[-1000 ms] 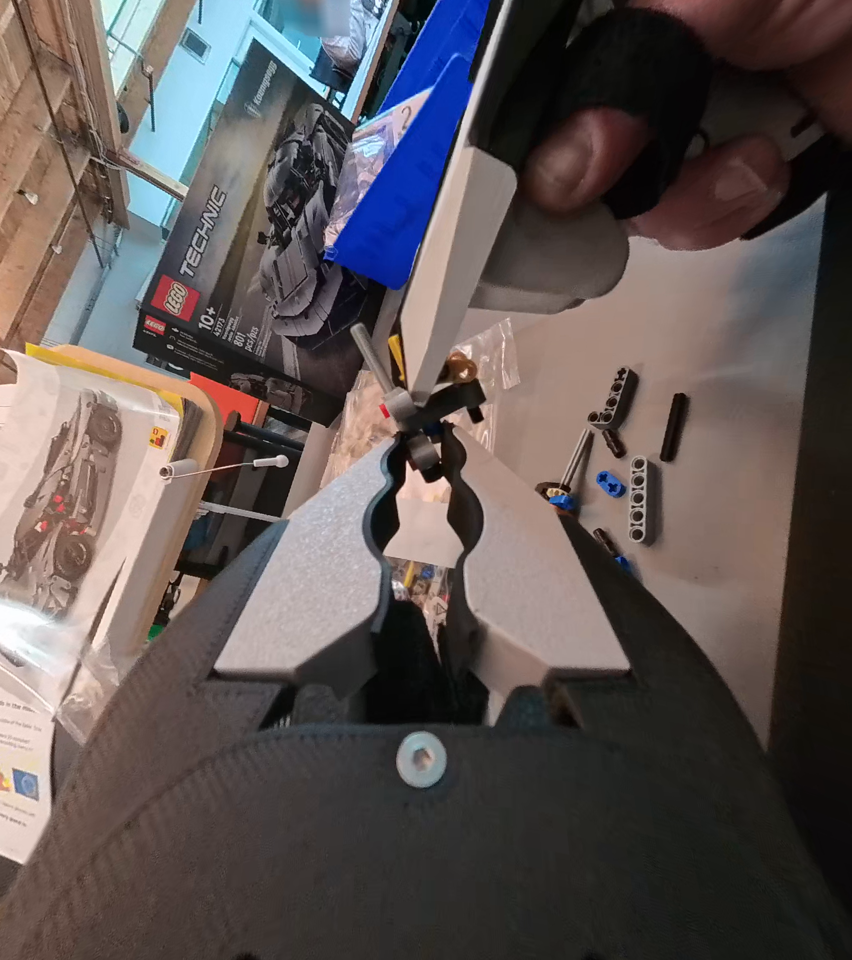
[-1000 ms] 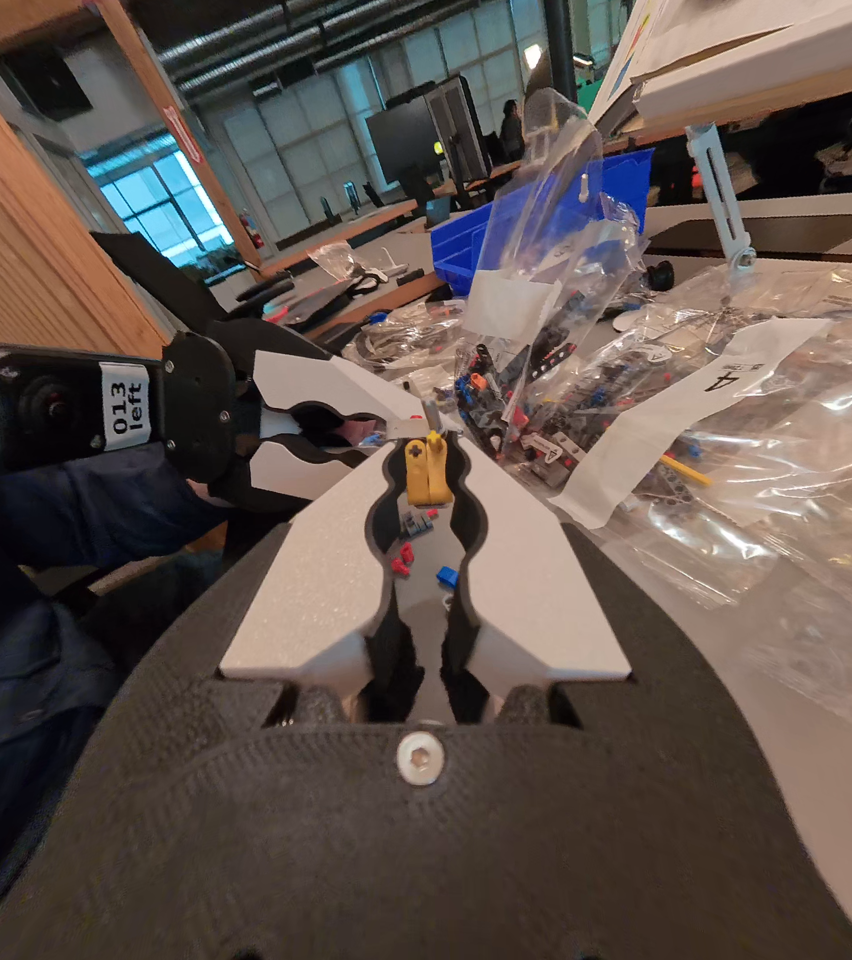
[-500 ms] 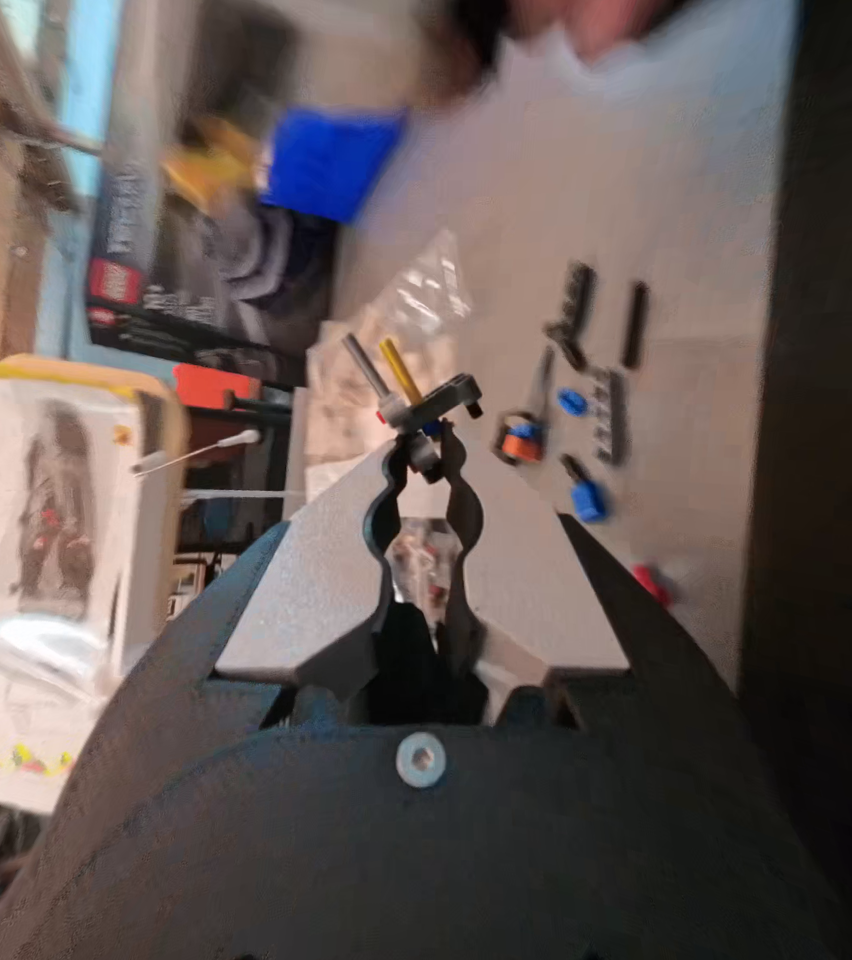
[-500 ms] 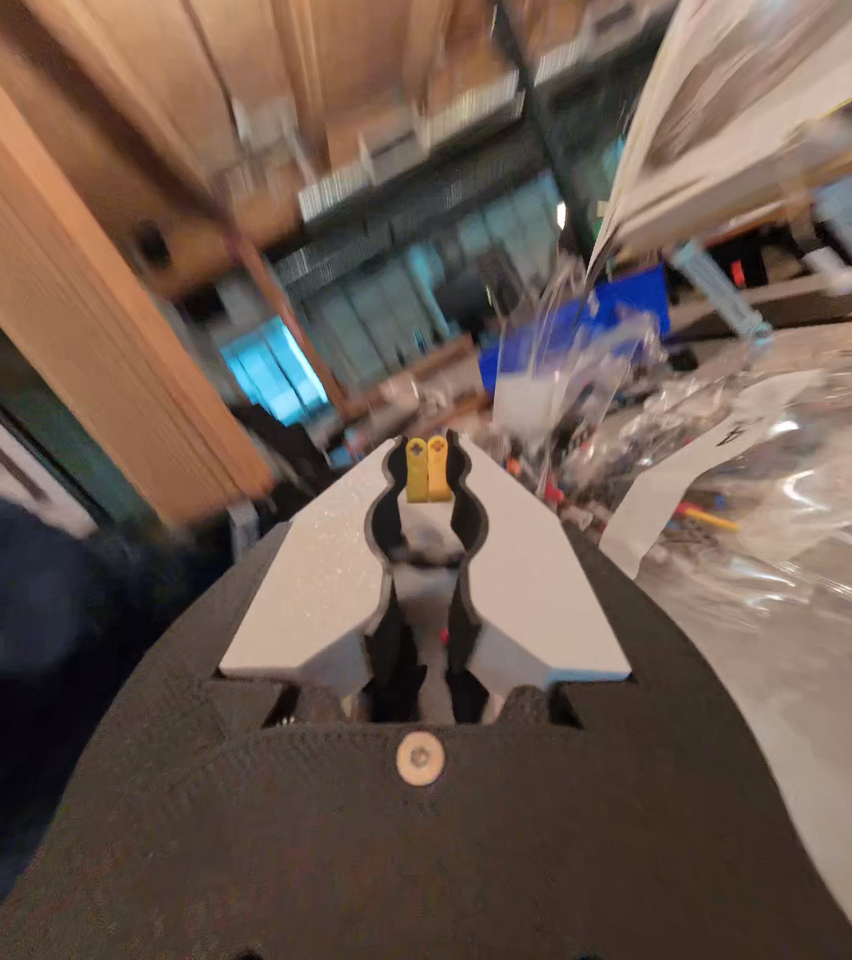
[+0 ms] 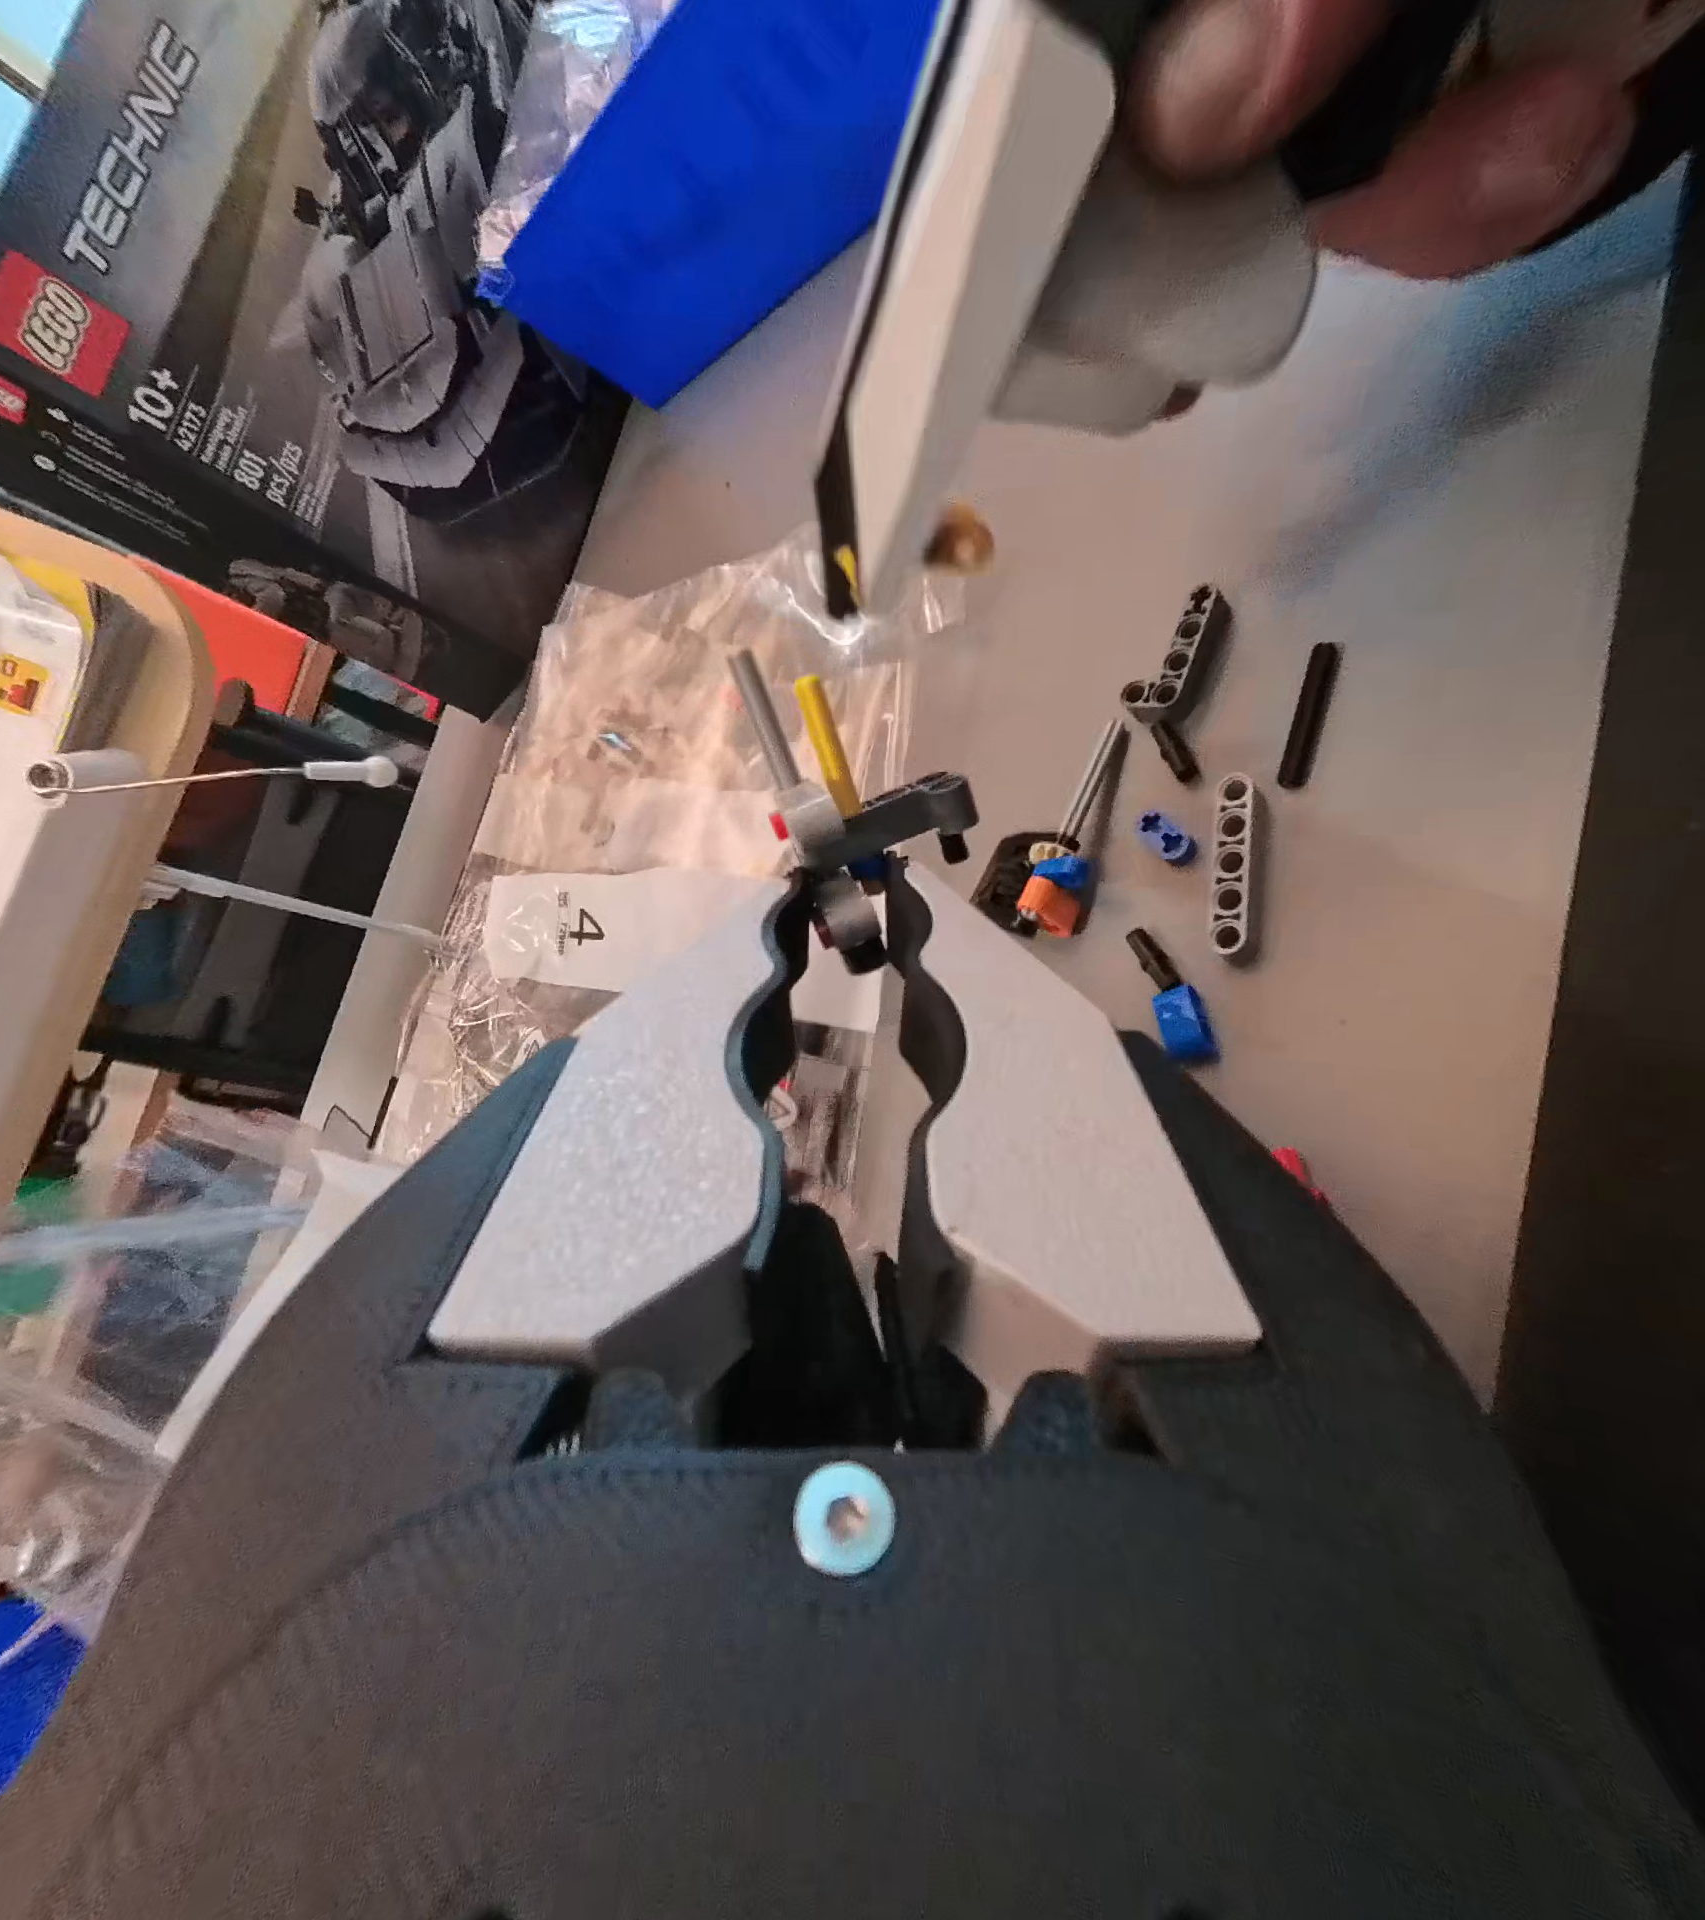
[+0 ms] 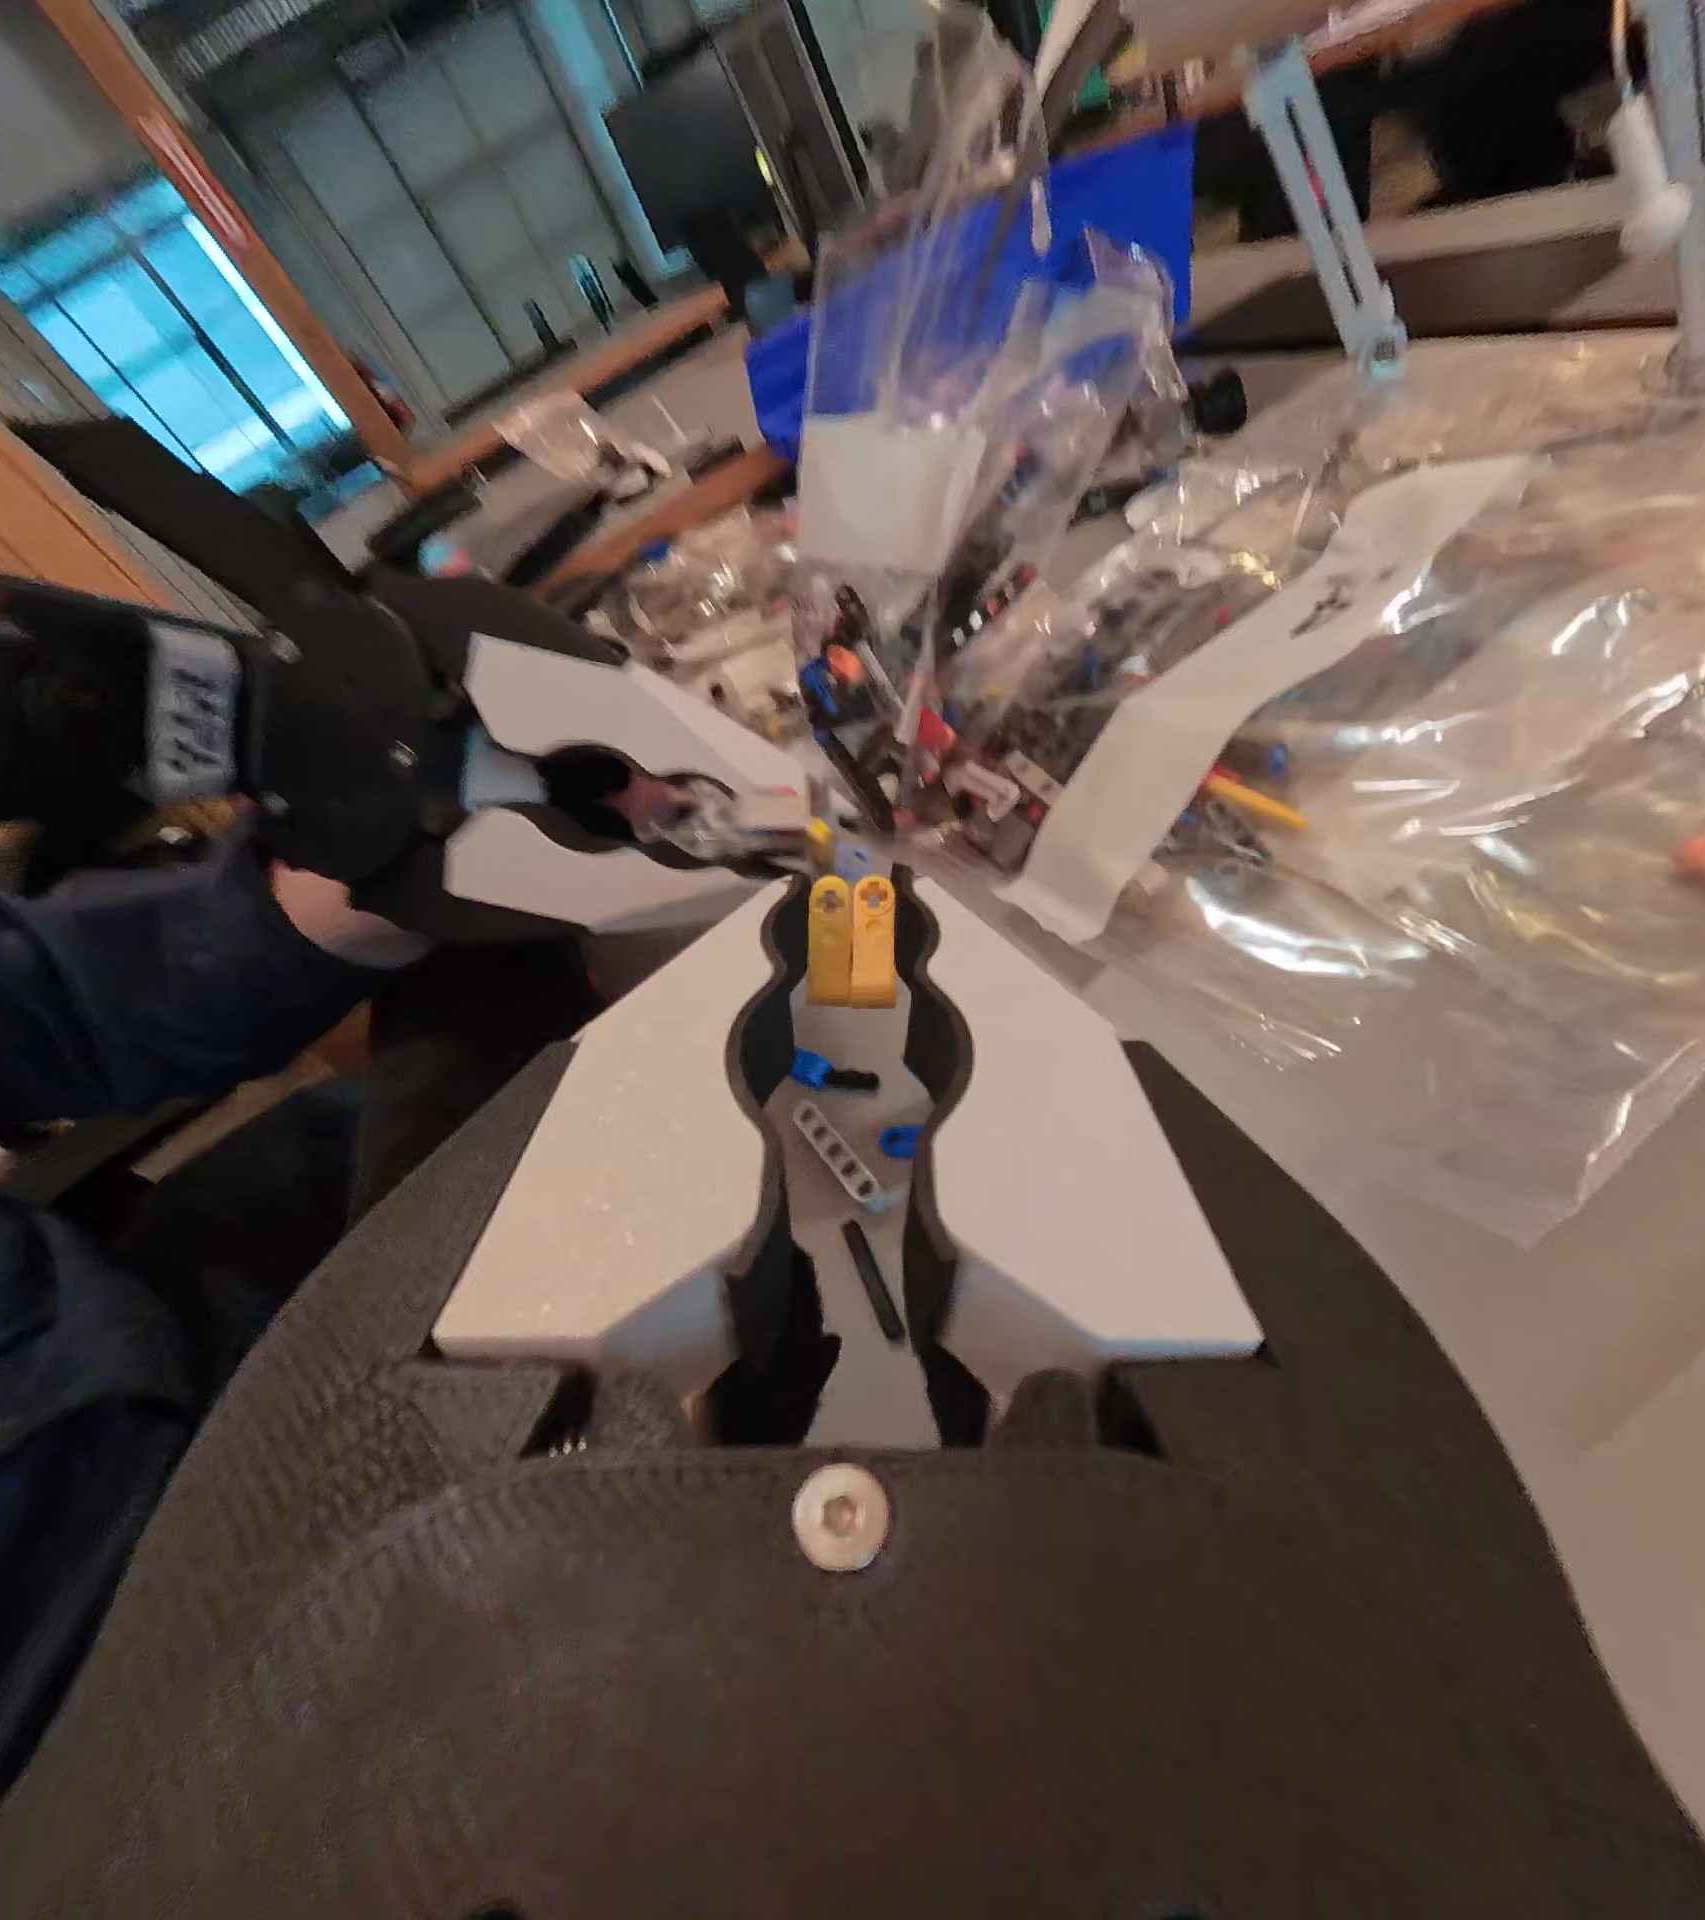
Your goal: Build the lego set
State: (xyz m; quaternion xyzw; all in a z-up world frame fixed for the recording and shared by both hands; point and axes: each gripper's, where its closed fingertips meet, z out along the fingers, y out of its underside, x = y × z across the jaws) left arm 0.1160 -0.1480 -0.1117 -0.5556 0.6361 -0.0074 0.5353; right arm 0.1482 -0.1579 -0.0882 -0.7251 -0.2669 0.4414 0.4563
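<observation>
My left gripper [image 5: 848, 906] is shut on a small lego assembly [image 5: 869, 821]: a grey connector, a dark beam, a grey axle and a yellow axle pointing away from me. My right gripper [image 6: 853, 896] is shut on two yellow connector pieces [image 6: 850, 935] held side by side at its tip. In the left wrist view the right gripper [image 5: 858, 582] hangs just beyond the assembly, apart from it, held by a hand [image 5: 1347, 125]. In the right wrist view the left gripper [image 6: 775, 831] comes in from the left, its tip close to the yellow pieces.
Loose parts lie on the grey table [image 5: 1450, 520]: a grey beam [image 5: 1232, 868], a black axle [image 5: 1307, 715], a dark bent beam [image 5: 1175, 665], a blue bush [image 5: 1165, 834], an orange-blue piece [image 5: 1050, 894]. Beyond them are parts bags [image 6: 1450, 727], the set's box [image 5: 204, 291] and a blue bin [image 5: 723, 187]. The grippers' ends are close to 5 cm from one another.
The right gripper was against the assembly a second ago, swung away in a blur, and is back just short of it. The yellow axle on the assembly now shows.
</observation>
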